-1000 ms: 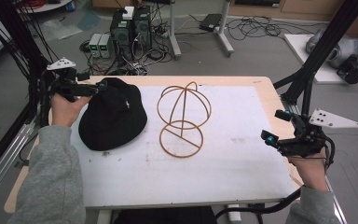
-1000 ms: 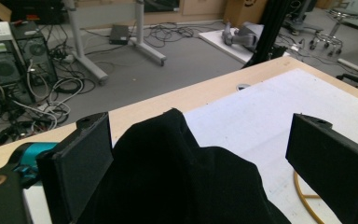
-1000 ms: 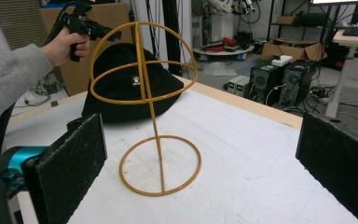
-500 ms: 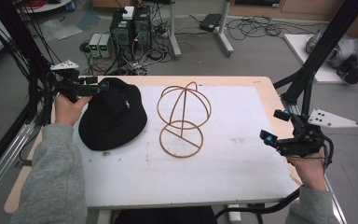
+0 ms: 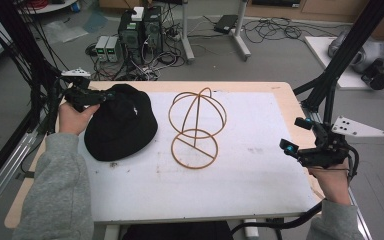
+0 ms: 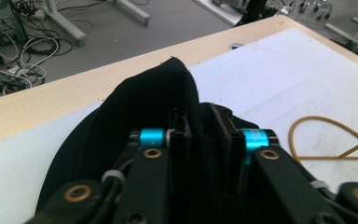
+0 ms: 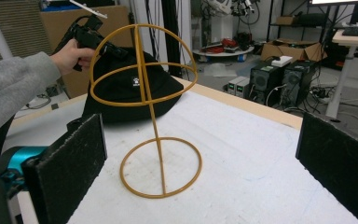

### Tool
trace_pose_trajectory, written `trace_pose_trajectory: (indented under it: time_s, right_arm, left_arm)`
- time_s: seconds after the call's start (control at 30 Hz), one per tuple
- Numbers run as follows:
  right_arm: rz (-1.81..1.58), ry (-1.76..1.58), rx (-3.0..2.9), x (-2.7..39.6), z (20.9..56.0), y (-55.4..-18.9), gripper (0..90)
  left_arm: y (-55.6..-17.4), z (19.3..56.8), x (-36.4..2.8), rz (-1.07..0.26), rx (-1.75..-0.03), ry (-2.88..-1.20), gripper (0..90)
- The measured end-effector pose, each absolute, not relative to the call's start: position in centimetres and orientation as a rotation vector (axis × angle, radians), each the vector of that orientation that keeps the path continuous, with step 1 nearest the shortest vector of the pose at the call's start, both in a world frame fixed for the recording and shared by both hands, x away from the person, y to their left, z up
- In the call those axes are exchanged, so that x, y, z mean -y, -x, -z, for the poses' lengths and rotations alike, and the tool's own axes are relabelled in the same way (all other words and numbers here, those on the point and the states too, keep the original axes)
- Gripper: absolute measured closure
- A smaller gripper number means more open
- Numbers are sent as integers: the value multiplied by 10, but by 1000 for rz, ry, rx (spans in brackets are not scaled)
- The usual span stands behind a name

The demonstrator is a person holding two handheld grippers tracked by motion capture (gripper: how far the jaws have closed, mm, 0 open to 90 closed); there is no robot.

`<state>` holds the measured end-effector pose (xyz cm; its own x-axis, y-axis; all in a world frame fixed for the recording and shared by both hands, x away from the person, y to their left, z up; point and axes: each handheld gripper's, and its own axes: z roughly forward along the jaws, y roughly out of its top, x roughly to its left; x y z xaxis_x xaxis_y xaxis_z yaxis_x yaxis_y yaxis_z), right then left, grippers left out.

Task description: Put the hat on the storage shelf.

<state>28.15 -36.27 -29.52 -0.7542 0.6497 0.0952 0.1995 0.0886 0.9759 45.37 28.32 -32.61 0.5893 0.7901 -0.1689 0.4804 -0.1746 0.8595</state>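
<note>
While the right gripper point(image 5: 300, 150) hangs nearest, off the table's right edge with jaws spread wide and empty, little has altered there; farther left, the left gripper point(image 5: 100, 96) has stayed clenched on the black hat point(image 5: 122, 125) and lifted its brim since a second ago; the hat likely goes onto the wire stand point(image 5: 196, 127), just beside it.

A black bucket hat point(image 5: 121, 124) with a small white mark on its crown lies on the left part of the white mat, its far-left brim lifted and pinched. Just beside it, to the right, stands a tan wire hat stand point(image 5: 195, 126): a round base ring, an upright stem, a domed cage of hoops on top.
</note>
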Motion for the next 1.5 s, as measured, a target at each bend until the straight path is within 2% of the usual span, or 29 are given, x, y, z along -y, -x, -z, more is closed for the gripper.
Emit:
trace_pose_trajectory:
  time_s: [0.2,0.57,0.83,1.5]
  right_arm:
    - [-1703,-840,-2007,363,295,-282,8]
    - [-1675,-878,-2001,364,299,-284,9]
    - [-1684,-860,-2008,362,298,-284,9]
    - [-1715,-816,-2024,360,292,-281,9]
  left_arm:
    - [-453,325,-284,-375,-1023,-1829,843]
    - [-440,311,-283,-367,-980,-1809,850]
    - [-421,274,-280,-343,-903,-1768,850]
    - [-375,184,-279,-383,-790,-1709,850]
